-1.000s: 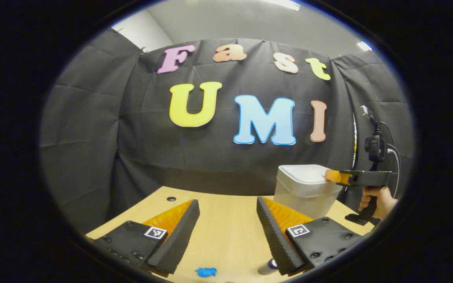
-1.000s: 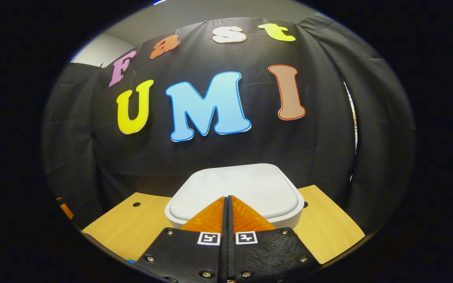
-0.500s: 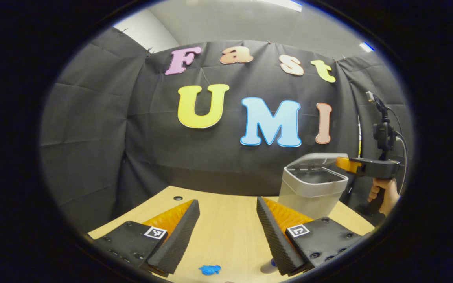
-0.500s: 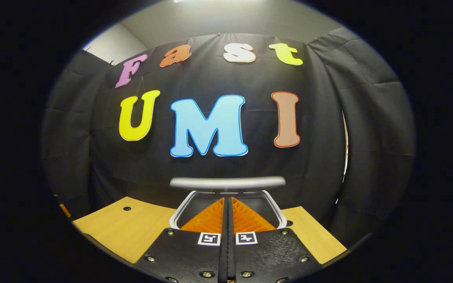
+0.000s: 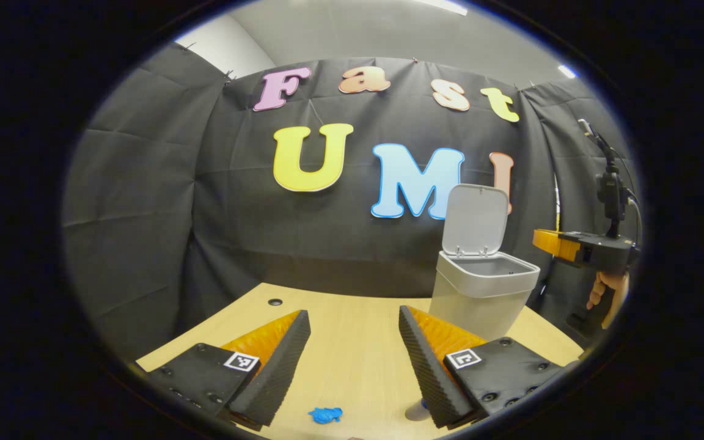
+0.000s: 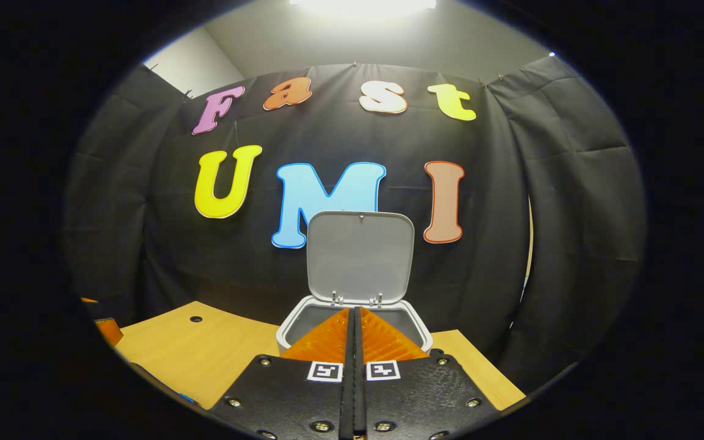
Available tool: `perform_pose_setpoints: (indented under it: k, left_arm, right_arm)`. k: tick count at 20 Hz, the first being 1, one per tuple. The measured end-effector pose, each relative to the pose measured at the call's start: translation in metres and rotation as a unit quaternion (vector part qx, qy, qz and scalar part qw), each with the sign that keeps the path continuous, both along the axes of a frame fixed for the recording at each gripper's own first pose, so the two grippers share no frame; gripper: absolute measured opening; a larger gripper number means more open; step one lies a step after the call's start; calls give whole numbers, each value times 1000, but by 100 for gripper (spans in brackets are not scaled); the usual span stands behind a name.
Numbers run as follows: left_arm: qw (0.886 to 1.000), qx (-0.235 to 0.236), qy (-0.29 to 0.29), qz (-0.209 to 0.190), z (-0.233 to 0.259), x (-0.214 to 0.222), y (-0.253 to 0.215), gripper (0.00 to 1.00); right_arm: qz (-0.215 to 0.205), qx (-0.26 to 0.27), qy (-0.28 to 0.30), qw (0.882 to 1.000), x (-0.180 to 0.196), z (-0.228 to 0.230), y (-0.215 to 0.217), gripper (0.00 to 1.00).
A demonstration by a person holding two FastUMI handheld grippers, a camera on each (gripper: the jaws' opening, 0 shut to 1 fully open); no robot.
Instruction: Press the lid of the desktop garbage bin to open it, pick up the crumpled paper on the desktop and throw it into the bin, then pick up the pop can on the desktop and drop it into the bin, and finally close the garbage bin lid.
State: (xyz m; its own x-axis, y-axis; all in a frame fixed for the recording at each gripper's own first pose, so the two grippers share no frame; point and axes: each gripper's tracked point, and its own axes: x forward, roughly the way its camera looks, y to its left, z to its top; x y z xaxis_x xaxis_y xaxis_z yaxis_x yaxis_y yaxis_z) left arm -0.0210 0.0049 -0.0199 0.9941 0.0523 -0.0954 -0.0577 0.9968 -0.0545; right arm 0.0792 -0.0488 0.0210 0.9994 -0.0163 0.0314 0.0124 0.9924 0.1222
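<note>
In the left gripper view, the left gripper [image 5: 352,342] is wide open and holds nothing. Its two fingers sit low over the wooden worktop [image 5: 352,354], with bare wood between them. A small blue crumpled paper [image 5: 326,415] lies on the worktop near the bottom edge, close to the gripper. Just beside the right finger, a bit of the pop can [image 5: 414,410] peeks out; most of it is hidden by that finger. The white garbage bin [image 5: 480,293] stands on the worktop farther back on the right. Its lid [image 5: 475,220] stands up and the bin is open. To the right of the bin, a hand [image 5: 605,292] holds the right gripper [image 5: 550,241] up in the air, near the bin's rim but not touching it.

In the right gripper view, the right gripper [image 6: 354,330] is closed tight, its two fingers pressed together with nothing between them. It points at the garbage bin [image 6: 291,330], which is right in front of it. The lid [image 6: 360,256] stands straight up behind the open top. The worktop [image 6: 205,348] spreads out on both sides of the bin.
</note>
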Motion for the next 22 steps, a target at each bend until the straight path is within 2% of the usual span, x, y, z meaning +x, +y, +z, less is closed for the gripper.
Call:
perform_pose_setpoints:
  k: [2, 7, 9, 11, 12, 13, 15, 16, 21, 22]
  left_arm:
    - [1000, 3, 1, 1, 0, 0, 1, 96]
    - [1000, 5, 7, 1, -3, -1, 4, 96]
    - [1000, 6, 9, 1, -4, -3, 5, 96]
    - [1000, 11, 14, 2, -7, -4, 8, 96]
    - [1000, 13, 18, 3, -9, -4, 10, 96]
    - [1000, 13, 22, 3, -11, -5, 11, 96]
    - [999, 15, 33, 2, -17, -6, 14, 96]
    - [999, 17, 40, 2, -22, -7, 16, 96]
    - [995, 51, 81, -11, -44, -18, 27, 96]
    - [994, 52, 91, -18, -50, -19, 26, 96]
  right_arm:
    - [6, 0, -1, 1000, -8, -1, 6, 0]
    - [5, -4, -12, 1000, -23, 5, 15, 18]
    - [1, -6, -15, 1000, -30, 5, 16, 30]
    - [2, -4, -20, 1000, -36, 5, 19, 31]
    - [0, -3, -18, 1000, -39, 2, 20, 43]
    - [-4, -2, -16, 1000, -43, 0, 19, 48]
    - [0, 5, -8, 1000, -50, -5, 23, 48]
    - [0, 10, -2, 1000, -52, -9, 25, 64]
    - [-23, 12, 25, 999, -67, -24, 21, 76]
    - [-30, 12, 32, 999, -71, -27, 21, 83]
